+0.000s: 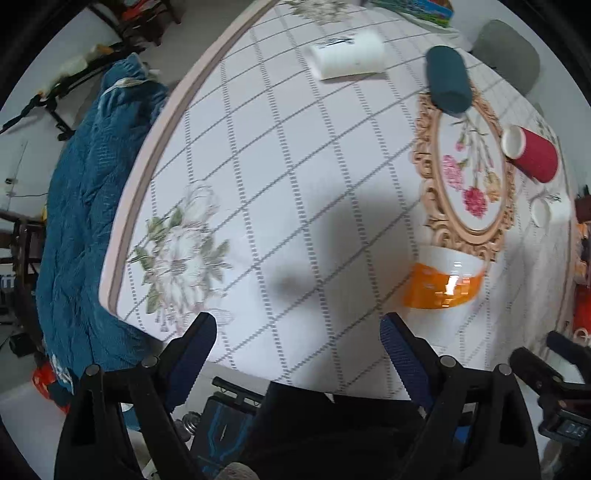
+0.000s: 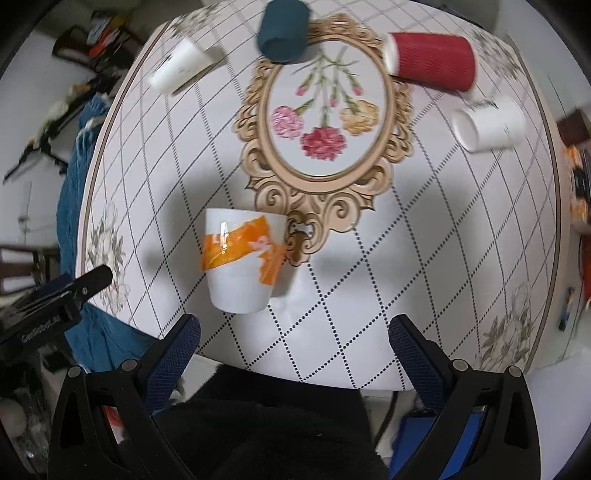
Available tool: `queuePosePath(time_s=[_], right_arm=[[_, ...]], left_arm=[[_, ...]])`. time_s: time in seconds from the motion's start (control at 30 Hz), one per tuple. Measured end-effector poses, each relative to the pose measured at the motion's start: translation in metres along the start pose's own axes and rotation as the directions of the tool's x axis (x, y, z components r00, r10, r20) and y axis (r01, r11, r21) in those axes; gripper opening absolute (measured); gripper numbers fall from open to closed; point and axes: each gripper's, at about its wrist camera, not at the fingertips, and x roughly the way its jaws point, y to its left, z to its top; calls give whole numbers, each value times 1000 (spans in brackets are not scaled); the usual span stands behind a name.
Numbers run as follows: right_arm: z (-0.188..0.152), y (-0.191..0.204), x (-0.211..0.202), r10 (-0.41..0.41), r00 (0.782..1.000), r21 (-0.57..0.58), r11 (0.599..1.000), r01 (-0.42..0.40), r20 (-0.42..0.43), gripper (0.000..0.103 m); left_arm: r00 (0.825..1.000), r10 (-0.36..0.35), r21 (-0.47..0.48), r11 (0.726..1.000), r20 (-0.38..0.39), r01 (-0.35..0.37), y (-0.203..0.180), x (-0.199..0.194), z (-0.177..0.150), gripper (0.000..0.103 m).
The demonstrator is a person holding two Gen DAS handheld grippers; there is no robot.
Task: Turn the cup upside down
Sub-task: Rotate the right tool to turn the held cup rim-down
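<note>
A white cup with an orange band [image 2: 242,258] stands on the table near its front edge; it also shows in the left wrist view [image 1: 443,280]. Whether it stands upright or upside down I cannot tell. My right gripper [image 2: 293,332] is open and empty, just in front of the cup and slightly to its right. My left gripper [image 1: 297,332] is open and empty over the table's front left part, with the cup ahead to its right. The right gripper's tip [image 1: 561,345] shows at the lower right of the left wrist view.
On the round patterned table [image 2: 424,295] stand or lie a teal cup [image 2: 284,31], a red cup [image 2: 432,61] on its side, a white cup [image 2: 487,123] at the right and a white cup [image 2: 177,66] at the far left. A blue cloth [image 1: 85,221] hangs left of the table.
</note>
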Motion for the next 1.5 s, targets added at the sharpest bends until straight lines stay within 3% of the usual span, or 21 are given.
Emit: queuePosePath(time_s=[0.13,0.3,0.37,0.47,0.53,0.6,0.63,0.7,0.73,0.8,0.87,0.93,1.0,1.1,1.2,1.33,1.5], right_arm=[[3,19,3,-72,997,-111,991,70,-16,103],[11,42,5,-178,984,-274,947,166,-17,103],[15,55,5,-229,973,-364,906,214,2,103],[19,76,6,-301,952,-515,807,288,61,103],[20,90,9,-346,932,-624,705,337,112,103],[17,105,14,-386,903,-734,554,392,190,103],[13,113,19,-405,880,-795,435,424,248,103],[5,122,29,-429,839,-851,243,465,336,103],[-1,126,36,-439,812,-870,122,479,385,103],[-18,129,51,-430,766,-873,-143,466,479,103],[-35,129,64,-397,738,-833,-355,424,545,103],[-52,123,77,-360,723,-764,-539,356,590,103],[-66,113,89,-323,714,-674,-686,275,621,103],[-80,97,106,-263,705,-522,-834,176,659,103],[-89,78,119,-192,702,-345,-935,81,686,101],[-89,65,124,-152,716,-213,-977,-6,681,99],[-89,62,129,-135,749,-129,-989,-67,649,99]], left_arm=[[1000,-1,-24,1000,-9,1,10,12,1,91],[999,-21,-63,998,-27,19,20,30,5,91],[999,-26,-75,997,-34,24,23,36,7,91],[999,-28,-83,996,-38,25,26,46,8,91],[999,-27,-82,996,-39,23,26,50,9,91],[999,-16,-80,997,-36,13,26,55,11,91],[999,-11,-80,997,-33,8,26,57,11,91],[1000,-3,-86,996,-27,1,26,61,13,91],[1000,-3,-88,996,-28,0,26,64,14,91],[999,-3,-93,996,-32,0,26,69,17,91],[999,-1,-97,995,-37,-2,27,75,20,91],[999,-6,-98,995,-46,1,28,80,23,91],[999,-6,-99,995,-50,1,30,84,26,91],[998,-1,-97,995,-56,-4,31,90,30,91],[998,4,-95,995,-62,-10,30,94,31,91],[997,1,-103,995,-73,-8,32,99,31,91],[996,-2,-113,994,-86,-7,31,106,32,91]])
